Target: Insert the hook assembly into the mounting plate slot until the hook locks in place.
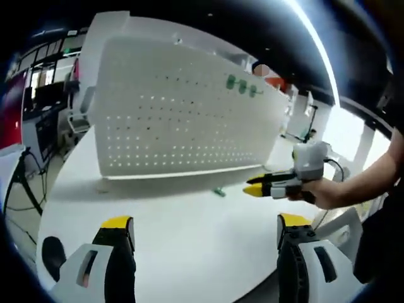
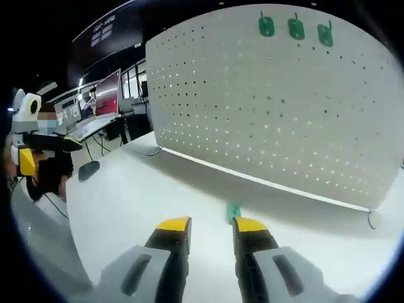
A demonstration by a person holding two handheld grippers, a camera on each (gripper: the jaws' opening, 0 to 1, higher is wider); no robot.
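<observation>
Fingers of the left gripper (image 1: 205, 230) stand spread wide with nothing between them, above the bare white table (image 1: 189, 252). Yellow-tipped fingers of the right gripper (image 2: 211, 230) sit close together with a narrow gap, pinching nothing; just beyond their tips a small green hook (image 2: 234, 211) lies flat on the table, near the foot of the white pegboard (image 2: 284, 107). That perforated board stands upright across the table, and three green hooks (image 2: 295, 28) hang in a row near its top edge. From the left gripper view, a hand holds the right gripper beside the board. Beyond lie office desks, monitors (image 2: 107, 91) and bright windows.
</observation>
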